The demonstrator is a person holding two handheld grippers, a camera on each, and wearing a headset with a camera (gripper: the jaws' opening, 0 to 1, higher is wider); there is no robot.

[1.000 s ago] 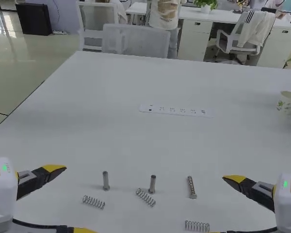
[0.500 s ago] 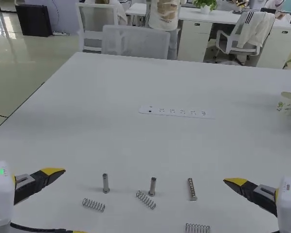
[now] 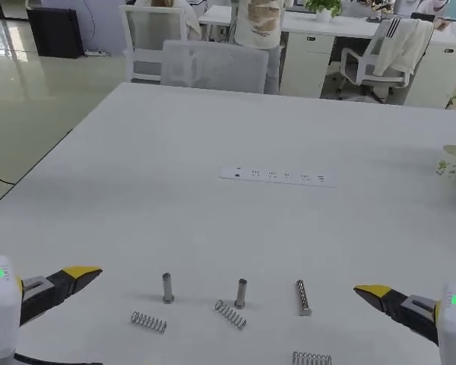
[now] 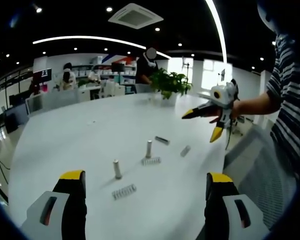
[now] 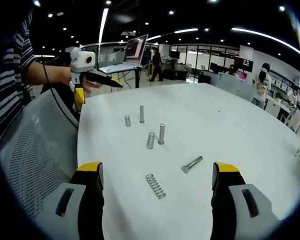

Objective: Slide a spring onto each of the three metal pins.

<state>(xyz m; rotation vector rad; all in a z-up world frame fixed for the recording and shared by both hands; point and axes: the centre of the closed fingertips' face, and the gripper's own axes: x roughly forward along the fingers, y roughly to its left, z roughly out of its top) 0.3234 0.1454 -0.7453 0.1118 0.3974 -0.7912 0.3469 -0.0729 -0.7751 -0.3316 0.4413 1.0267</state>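
Observation:
Two metal pins stand upright on the white table, the left pin (image 3: 167, 287) and the middle pin (image 3: 241, 293). A third pin (image 3: 302, 296) lies flat to their right. Three loose springs lie nearer me: the left spring (image 3: 149, 322), the middle spring (image 3: 230, 313) and the right spring (image 3: 311, 357). My left gripper (image 3: 68, 283) is open at the lower left, well short of the left pin (image 4: 117, 169). My right gripper (image 3: 395, 300) is open at the lower right, beside the lying pin (image 5: 191, 164) and the right spring (image 5: 155, 185). Neither holds anything.
A white power strip (image 3: 277, 176) lies across the table's middle. A patterned cup (image 3: 452, 161) stands at the right edge. Chairs (image 3: 213, 65) and desks stand beyond the far edge. The table's near edge runs just below the grippers.
In the head view both grippers sit slightly lower and further out. Pins and springs lie as before.

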